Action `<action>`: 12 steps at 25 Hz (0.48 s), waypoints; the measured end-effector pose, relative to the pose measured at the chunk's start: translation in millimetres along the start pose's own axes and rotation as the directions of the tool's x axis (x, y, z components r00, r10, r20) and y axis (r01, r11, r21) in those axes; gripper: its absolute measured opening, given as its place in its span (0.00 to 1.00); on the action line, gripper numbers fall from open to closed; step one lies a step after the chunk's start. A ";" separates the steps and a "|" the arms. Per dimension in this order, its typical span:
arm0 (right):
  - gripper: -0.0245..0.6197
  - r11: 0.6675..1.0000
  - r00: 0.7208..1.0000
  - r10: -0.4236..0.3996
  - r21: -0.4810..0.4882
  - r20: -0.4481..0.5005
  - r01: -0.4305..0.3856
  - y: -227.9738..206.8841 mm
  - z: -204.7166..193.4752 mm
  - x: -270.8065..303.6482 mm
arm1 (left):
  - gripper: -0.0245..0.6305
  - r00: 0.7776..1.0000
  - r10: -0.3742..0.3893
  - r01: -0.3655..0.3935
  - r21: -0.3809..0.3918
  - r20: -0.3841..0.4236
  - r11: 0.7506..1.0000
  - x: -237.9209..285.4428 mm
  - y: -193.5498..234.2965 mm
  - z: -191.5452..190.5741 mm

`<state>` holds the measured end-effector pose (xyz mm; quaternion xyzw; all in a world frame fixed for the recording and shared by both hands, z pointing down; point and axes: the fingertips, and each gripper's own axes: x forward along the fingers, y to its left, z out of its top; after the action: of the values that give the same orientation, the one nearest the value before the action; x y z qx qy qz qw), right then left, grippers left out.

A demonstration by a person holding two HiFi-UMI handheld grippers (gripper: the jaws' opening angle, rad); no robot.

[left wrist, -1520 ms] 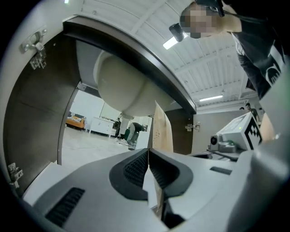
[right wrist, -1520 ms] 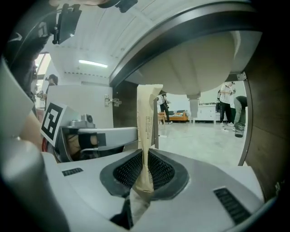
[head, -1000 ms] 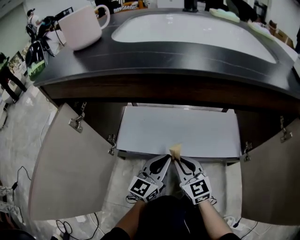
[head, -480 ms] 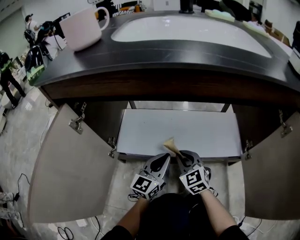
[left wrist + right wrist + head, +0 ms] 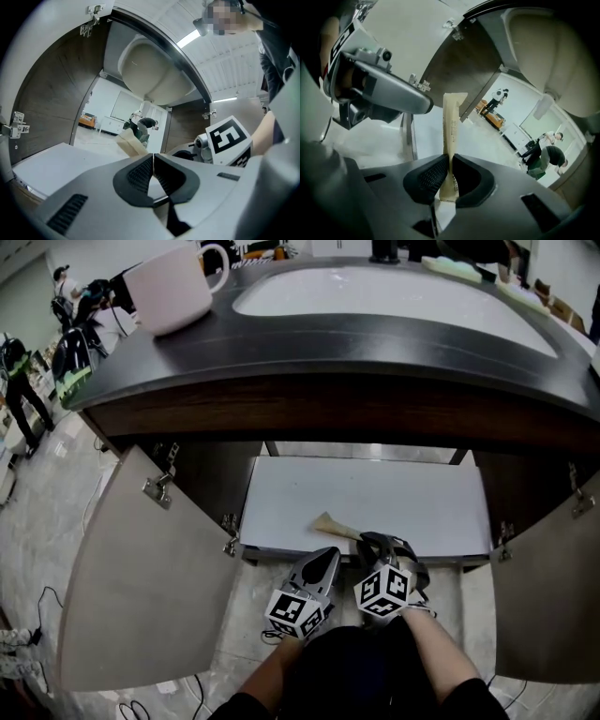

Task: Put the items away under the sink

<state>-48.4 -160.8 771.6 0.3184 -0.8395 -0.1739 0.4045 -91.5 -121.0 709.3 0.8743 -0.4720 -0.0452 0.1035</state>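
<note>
A slim tan packet (image 5: 334, 525) sticks out leftward over the front of the pale cabinet shelf (image 5: 375, 493) under the sink. My right gripper (image 5: 368, 542) is shut on the packet (image 5: 450, 136), which runs up between the pads (image 5: 433, 176) in the right gripper view. My left gripper (image 5: 330, 556) hangs just left of it at the shelf's front edge, jaws shut with nothing between them. In the left gripper view the packet (image 5: 132, 143) shows beyond the closed left gripper (image 5: 153, 157).
Both cabinet doors stand open, one at the left (image 5: 141, 587) and one at the right (image 5: 553, 596). A dark countertop (image 5: 309, 348) with a white basin (image 5: 394, 296) overhangs above. A large white mug (image 5: 173, 287) sits on its left. Cables lie on the floor at left.
My right gripper has turned and tilted the packet from upright to lying leftward over the shelf. The left gripper has let go and eased back slightly.
</note>
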 end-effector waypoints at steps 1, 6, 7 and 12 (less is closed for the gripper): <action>0.13 0.999 1.000 0.001 -0.033 -0.015 -0.001 0.7 -0.8 3.7 | 0.06 1.000 0.003 -0.003 -0.002 -0.001 1.000 -1.3 1.9 -0.4; 0.13 0.991 0.997 -0.003 -0.131 -0.073 -0.007 -0.1 -3.6 20.3 | 0.06 1.000 0.018 -0.018 -0.014 -0.012 1.000 -6.6 13.1 -6.6; 0.13 0.990 0.997 -0.007 -0.142 -0.079 -0.004 -1.4 -3.9 22.3 | 0.06 1.000 0.018 -0.018 -0.015 -0.014 1.000 -6.6 14.2 -7.4; 0.13 0.989 0.996 -0.022 -0.147 -0.090 0.009 -7.3 -5.2 30.4 | 0.06 1.000 0.018 -0.018 -0.021 -0.010 1.000 -6.8 20.3 -7.1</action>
<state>-55.8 -186.9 788.1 0.3020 -0.8027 -0.2234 0.4632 -110.5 -125.2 720.6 0.8690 -0.4790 -0.0452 0.1154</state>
